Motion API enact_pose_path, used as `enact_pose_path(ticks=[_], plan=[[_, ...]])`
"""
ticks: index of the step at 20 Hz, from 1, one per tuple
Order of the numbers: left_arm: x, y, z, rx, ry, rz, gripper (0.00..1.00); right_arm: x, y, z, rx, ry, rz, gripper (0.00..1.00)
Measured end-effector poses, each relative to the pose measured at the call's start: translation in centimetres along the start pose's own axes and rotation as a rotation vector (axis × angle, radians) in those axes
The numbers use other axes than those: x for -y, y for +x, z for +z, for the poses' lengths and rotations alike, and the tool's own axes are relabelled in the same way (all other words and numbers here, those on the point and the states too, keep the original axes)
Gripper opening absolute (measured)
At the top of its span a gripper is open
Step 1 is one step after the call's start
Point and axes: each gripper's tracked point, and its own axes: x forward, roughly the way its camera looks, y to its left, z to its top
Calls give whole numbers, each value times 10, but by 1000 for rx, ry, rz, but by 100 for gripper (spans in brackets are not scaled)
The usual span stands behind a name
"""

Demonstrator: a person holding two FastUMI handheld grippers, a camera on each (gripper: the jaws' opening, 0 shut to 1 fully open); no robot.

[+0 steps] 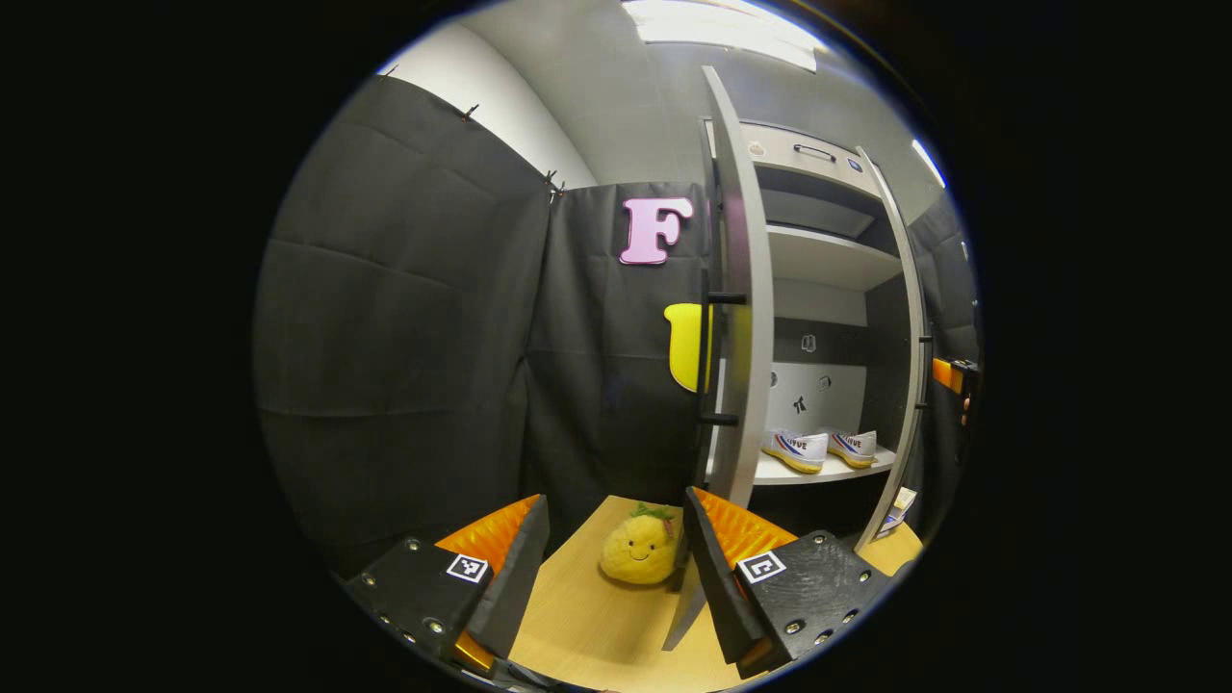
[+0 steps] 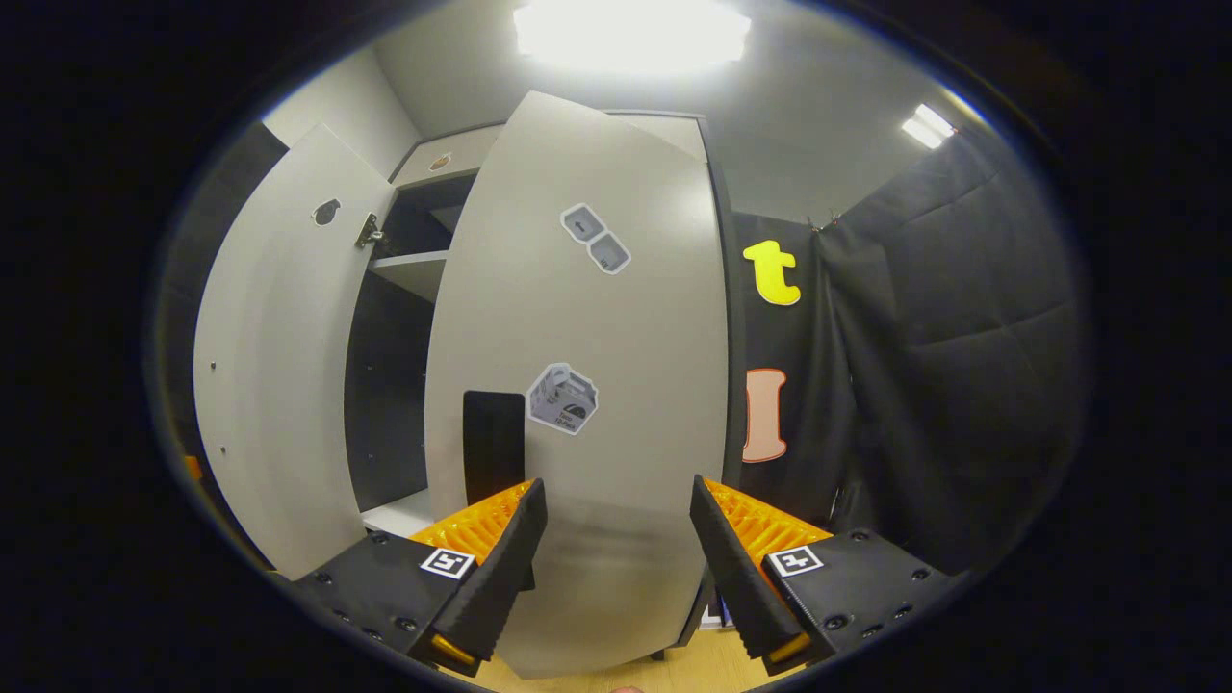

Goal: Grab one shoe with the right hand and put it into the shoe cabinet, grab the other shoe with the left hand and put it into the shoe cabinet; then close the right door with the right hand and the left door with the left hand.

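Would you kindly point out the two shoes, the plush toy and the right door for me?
Shoes (image 1: pixel 818 449): left gripper view, side of the nearer shoe.
Plush toy (image 1: pixel 637 551): left gripper view, its face.
Right door (image 2: pixel 616 327): right gripper view, middle of its outer panel.

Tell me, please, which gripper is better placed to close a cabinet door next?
Right. The right gripper is open directly facing the right door, close up. Both shoes already sit on the shelf.
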Motion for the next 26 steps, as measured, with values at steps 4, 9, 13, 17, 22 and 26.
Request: enact_pose_path(ticks=[4,9,13,17,22,26], plan=[[-7,17,9,2,-7,9,73,7,-8,-12,-17,-22,-19,97],[-16,50,35,32,-3,20,73,32,-26,-32,-53,-54,-64,98],[-11,74,53,57,9,11,73,60,-39,-49,-95,-25,-120,98],[3,75,61,69,30,-2,73,87,-51,-64,-123,-3,-174,98],[13,81,60,70,59,5,74,102,-53,-77,-154,29,-193,98],[28,77,57,57,26,-19,74,105,-55,-77,-150,42,-183,97]])
